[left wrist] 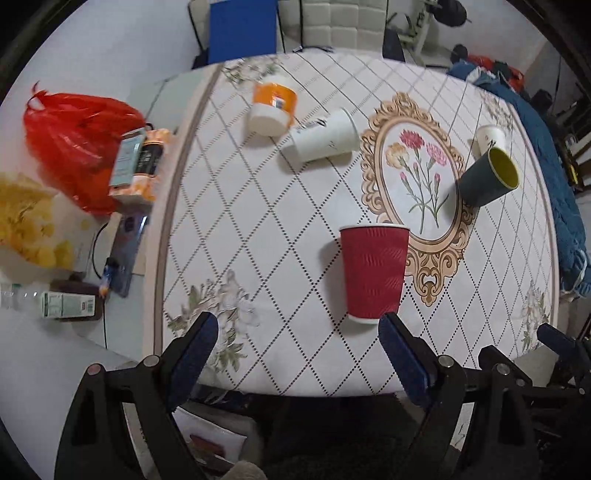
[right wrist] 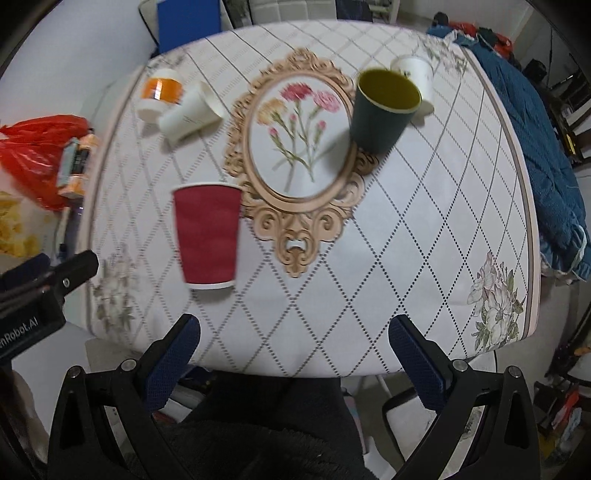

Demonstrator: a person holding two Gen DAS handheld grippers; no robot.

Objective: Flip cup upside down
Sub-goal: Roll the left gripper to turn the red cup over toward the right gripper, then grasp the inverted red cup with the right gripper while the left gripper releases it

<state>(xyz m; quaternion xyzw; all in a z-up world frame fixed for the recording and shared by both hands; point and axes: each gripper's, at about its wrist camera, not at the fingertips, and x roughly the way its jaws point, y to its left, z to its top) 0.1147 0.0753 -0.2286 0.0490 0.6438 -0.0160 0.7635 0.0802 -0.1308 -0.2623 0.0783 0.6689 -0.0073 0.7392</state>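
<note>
A red ribbed paper cup point(left wrist: 373, 271) stands upright near the table's front edge; it also shows in the right wrist view point(right wrist: 207, 236). A dark cup with a yellow-green inside point(left wrist: 487, 177) stands upright to the right point(right wrist: 384, 110). A small white cup point(left wrist: 489, 138) stands behind it point(right wrist: 415, 75). A white cup point(left wrist: 325, 136) stands at the back left point(right wrist: 190, 112), next to an orange-banded white cup point(left wrist: 273, 105) point(right wrist: 159, 94). My left gripper point(left wrist: 297, 328) is open, just short of the red cup. My right gripper point(right wrist: 293, 332) is open over the front edge.
The table point(left wrist: 229, 206) has a diamond-pattern cloth with a flower medallion point(right wrist: 299, 136). A red plastic bag point(left wrist: 74, 144), boxes and bottles lie on a side surface to the left. A blue blanket point(right wrist: 546, 155) lies to the right. A blue chair point(left wrist: 242, 29) stands behind.
</note>
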